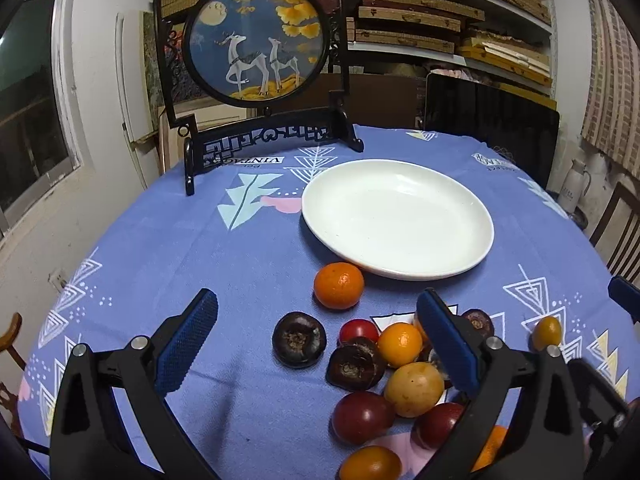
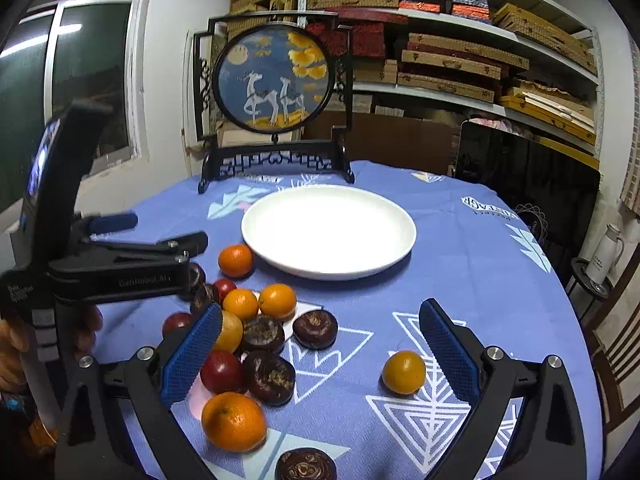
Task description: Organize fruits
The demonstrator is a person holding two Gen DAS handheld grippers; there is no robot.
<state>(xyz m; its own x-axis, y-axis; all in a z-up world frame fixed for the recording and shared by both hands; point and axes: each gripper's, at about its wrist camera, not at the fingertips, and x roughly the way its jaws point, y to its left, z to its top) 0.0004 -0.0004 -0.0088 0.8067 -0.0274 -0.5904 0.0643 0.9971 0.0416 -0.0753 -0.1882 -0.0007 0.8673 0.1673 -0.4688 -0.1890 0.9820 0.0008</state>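
An empty white plate point(image 1: 398, 220) point(image 2: 328, 232) sits mid-table on the blue cloth. In front of it lies a loose pile of fruit: an orange point(image 1: 339, 285) point(image 2: 235, 260) next to the plate's near rim, dark brown round fruits point(image 1: 299, 339) point(image 2: 315, 329), red fruits point(image 1: 362, 417) point(image 2: 222, 372) and yellow-orange ones point(image 1: 414, 389). A small orange fruit point(image 2: 403, 372) point(image 1: 546, 333) lies apart to the right. My left gripper point(image 1: 318, 340) is open and empty over the pile's left side; it also shows in the right wrist view point(image 2: 156, 236). My right gripper point(image 2: 320, 354) is open and empty above the pile.
A black-framed round deer picture on a stand point(image 1: 256, 56) point(image 2: 274, 80) stands at the table's far edge behind the plate. A dark chair back point(image 1: 492, 124) is behind the table. Shelves of boxes point(image 2: 460, 60) fill the back wall. A white jug point(image 2: 604, 254) stands at right.
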